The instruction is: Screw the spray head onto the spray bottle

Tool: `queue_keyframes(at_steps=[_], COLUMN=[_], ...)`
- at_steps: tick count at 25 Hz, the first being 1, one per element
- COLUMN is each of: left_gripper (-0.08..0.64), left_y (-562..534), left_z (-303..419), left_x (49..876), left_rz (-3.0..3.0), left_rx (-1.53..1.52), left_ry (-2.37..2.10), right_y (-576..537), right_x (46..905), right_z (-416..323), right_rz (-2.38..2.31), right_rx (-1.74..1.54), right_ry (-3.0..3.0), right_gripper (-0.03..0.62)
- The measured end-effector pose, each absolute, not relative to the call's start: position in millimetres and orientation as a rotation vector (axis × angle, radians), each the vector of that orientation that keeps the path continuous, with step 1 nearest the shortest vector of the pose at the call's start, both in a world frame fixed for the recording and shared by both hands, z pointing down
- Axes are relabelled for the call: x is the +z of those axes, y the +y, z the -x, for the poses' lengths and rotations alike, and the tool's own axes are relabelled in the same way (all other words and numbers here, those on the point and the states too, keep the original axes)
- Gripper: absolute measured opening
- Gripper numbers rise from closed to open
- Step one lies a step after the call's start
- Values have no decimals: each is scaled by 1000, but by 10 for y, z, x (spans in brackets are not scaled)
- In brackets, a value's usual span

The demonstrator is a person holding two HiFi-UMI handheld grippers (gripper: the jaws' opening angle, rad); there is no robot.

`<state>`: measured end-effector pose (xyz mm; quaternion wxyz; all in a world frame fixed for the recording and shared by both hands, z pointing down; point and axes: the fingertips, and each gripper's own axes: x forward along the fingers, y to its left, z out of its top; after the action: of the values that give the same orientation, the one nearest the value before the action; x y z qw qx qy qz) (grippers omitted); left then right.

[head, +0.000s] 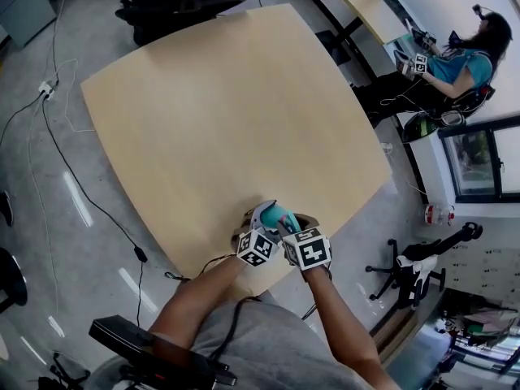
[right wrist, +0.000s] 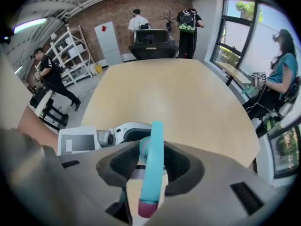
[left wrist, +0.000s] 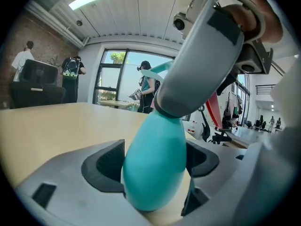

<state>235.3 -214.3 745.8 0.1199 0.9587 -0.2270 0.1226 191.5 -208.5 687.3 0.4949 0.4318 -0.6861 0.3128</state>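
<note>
A teal spray bottle [head: 282,218] is held just above the wooden table [head: 227,112], close to its near edge. My left gripper [left wrist: 155,160] is shut on the bottle's rounded body [left wrist: 153,173], with the pads on both sides of it. My right gripper [right wrist: 150,164] comes down from above and is shut on the teal spray head [right wrist: 153,173], whose pink tip [right wrist: 146,209] points toward the camera. In the left gripper view the right gripper [left wrist: 164,108] covers the bottle's neck, so the thread is hidden. The two marker cubes [head: 257,248] sit side by side.
The table's near edge [head: 268,287] is right below my hands. Black office chairs [head: 179,2] stand at the far end. A seated person [head: 463,59] with grippers is at the back right, beside another table [head: 374,6]. Cables [head: 57,153] run over the floor on the left.
</note>
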Motion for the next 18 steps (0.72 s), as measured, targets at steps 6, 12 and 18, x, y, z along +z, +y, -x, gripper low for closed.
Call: queue_keyframes(at_steps=[6,12,18], left_gripper=[365,365,367], left_y=[-2147,-2084,-2075], left_z=[-2367,-2355,-2364], left_x=[7457,7467,7474], left_rz=[-2801,-2852,-2879], left_rx=[327,309,330], left_ry=[-588,-359,-152], right_y=[-2146,-2190,-1976], right_x=[6438,5652,6170], right_z=[-1793,-1569,-2054], right_rz=[-902,-287,432], right_rx=[642,-17,-612], right_ry=[-1813,-1997,-1487], right_gripper=[195,195,195])
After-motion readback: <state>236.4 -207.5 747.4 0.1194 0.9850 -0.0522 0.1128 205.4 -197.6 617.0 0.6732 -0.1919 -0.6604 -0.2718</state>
